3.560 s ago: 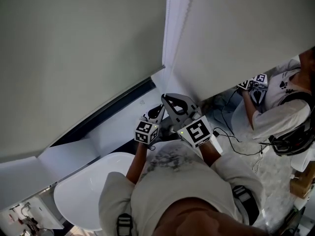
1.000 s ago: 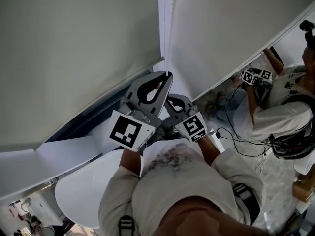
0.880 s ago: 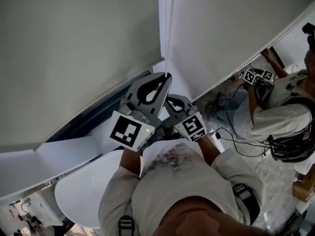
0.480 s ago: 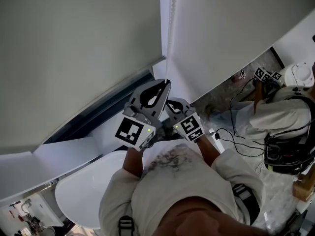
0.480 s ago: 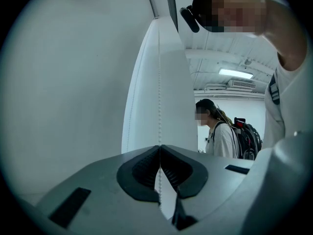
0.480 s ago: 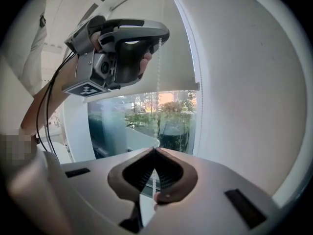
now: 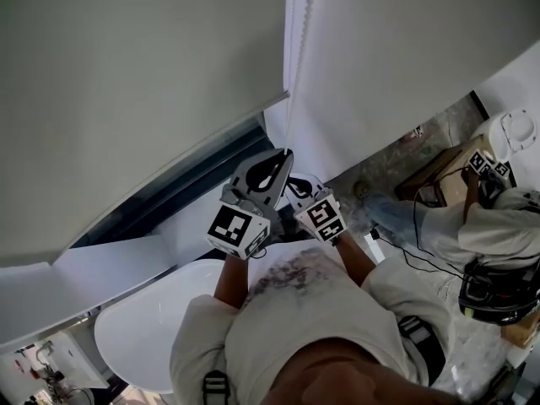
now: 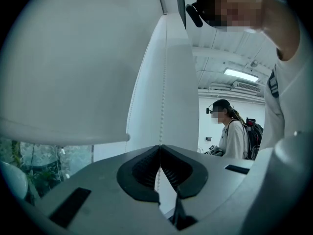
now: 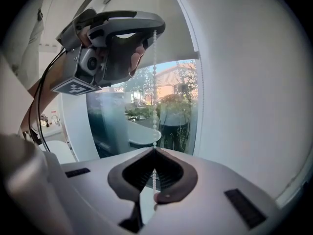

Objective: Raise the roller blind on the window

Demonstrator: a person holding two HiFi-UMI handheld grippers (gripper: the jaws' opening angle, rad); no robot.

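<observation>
The blind [image 7: 126,83] hangs over the window with its hem partway down, and a dark strip of glass [image 7: 169,194] shows beneath it. The bead chain [image 7: 301,53] drops just beside the blind's right edge. The left hand-held gripper [image 7: 285,153] is clamped on the chain, jaws pressed together on the beads. The right hand-held gripper [image 7: 293,179] is just below it, clenched on the same chain. Another person [image 7: 498,226] is well off to the right.
</observation>
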